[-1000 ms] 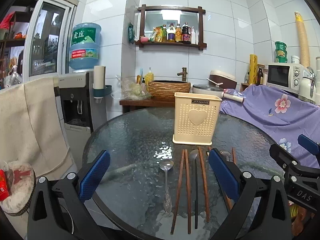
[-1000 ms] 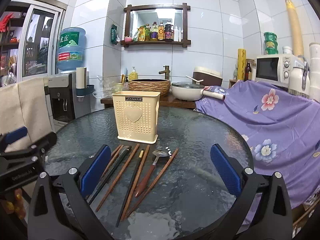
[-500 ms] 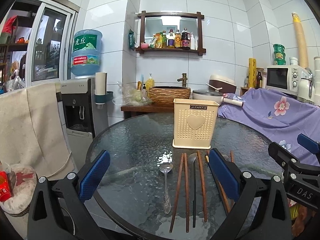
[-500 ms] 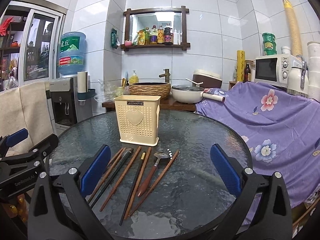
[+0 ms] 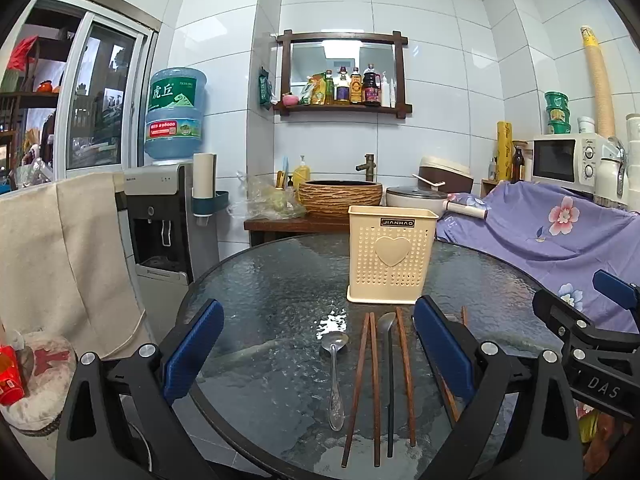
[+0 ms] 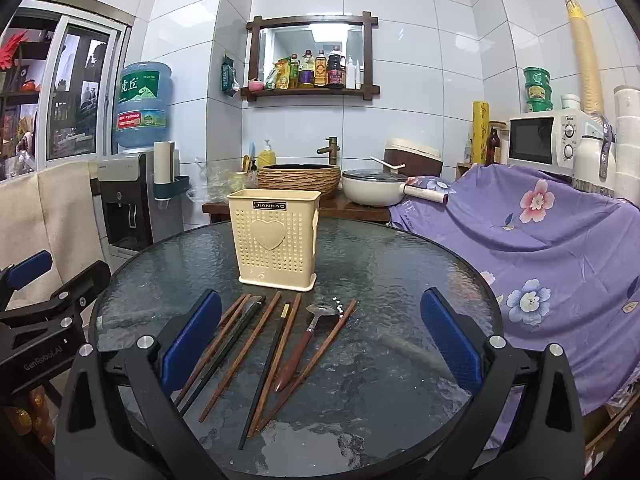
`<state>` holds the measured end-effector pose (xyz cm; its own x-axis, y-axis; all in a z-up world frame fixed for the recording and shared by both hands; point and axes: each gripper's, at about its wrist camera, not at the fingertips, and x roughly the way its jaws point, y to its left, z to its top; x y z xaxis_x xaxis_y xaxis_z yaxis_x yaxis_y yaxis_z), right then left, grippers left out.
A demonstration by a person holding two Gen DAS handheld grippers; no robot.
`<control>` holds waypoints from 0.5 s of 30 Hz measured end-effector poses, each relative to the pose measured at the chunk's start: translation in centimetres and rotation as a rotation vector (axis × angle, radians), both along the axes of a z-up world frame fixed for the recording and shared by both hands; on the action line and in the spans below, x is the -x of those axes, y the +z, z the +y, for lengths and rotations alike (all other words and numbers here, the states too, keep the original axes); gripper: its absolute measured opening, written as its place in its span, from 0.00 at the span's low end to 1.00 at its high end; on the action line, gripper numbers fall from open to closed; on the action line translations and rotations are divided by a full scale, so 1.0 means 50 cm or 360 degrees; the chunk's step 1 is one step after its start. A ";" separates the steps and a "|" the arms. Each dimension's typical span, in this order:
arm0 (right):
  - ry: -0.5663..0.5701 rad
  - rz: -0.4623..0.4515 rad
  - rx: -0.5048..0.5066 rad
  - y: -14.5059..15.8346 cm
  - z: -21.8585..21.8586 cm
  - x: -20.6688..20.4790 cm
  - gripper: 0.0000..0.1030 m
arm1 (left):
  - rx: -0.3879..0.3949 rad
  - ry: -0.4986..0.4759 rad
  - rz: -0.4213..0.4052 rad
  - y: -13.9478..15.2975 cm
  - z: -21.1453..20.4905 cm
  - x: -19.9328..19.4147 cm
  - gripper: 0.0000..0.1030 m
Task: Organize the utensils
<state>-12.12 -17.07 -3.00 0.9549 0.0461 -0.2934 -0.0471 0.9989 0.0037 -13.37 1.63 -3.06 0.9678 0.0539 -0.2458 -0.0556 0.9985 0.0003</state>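
Utensils lie loose in a row on the near half of the round glass worktop [image 5: 256, 280], handles toward the cameras, none yet in the cream perforated utensil holder [image 5: 391, 255] standing upright just beyond their far tips.

Left wrist view, left to right: a steel spoon [image 5: 335, 376] lying apart; a pair of brown chopsticks [image 5: 366, 380]; a dark-handled spoon [image 5: 390, 380]; one more brown chopstick [image 5: 405, 376]. Further sticks run under the right blue pad, partly hidden.

Right wrist view adds a black chopstick [image 6: 266, 372], a wooden-handled spoon [image 6: 304, 348] and a brown chopstick on the far right [image 6: 316, 356], fanned and touching or crossing at their near ends.

Left gripper [image 5: 318, 354]: jaws spread wide, nothing between them, held above the worktop with the steel spoon and chopstick pair in the gap. Right gripper [image 6: 320, 344]: jaws equally wide, empty, straddling most of the fan.

Judgement: the job is at its start; the step in hand is a first pick.
- Take an outlier first. The steel spoon is clear of its neighbours.
- Close across the handle, not along it.
- Flat thin pieces on slick glass may skid; come down low and square.
- Tip the piece upright before lowering it into the holder's open top.
- Leave the crossed sticks until singles are cleared, or neighbours will drag.
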 end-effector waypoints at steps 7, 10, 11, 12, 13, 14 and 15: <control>-0.0007 0.0014 0.0004 -0.003 -0.002 -0.004 0.95 | -0.0001 0.0006 -0.0012 0.002 -0.002 0.002 0.91; -0.0009 0.0018 0.0005 -0.003 -0.001 -0.006 0.95 | 0.0001 0.0004 -0.0011 0.002 0.001 0.001 0.91; -0.0011 0.0019 0.0008 -0.004 0.000 -0.006 0.95 | -0.0001 0.0008 -0.0012 0.001 0.001 0.001 0.91; -0.0011 0.0022 0.0011 -0.005 0.001 -0.008 0.95 | 0.0001 0.0010 -0.0010 0.001 0.002 0.000 0.91; -0.0009 0.0027 0.0012 -0.005 0.002 -0.009 0.95 | 0.0006 0.0009 -0.0006 0.000 0.003 0.000 0.91; -0.0007 0.0030 0.0013 -0.006 0.003 -0.010 0.95 | 0.0010 0.0009 -0.0003 -0.001 0.004 -0.001 0.91; -0.0009 0.0028 0.0017 -0.006 0.003 -0.009 0.95 | 0.0011 0.0010 -0.0003 -0.001 0.004 -0.001 0.91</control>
<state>-11.69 -16.92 -3.29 0.9498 0.0375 -0.3105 -0.0414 0.9991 -0.0061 -13.31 1.83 -3.12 0.9680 0.0584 -0.2441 -0.0620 0.9981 -0.0069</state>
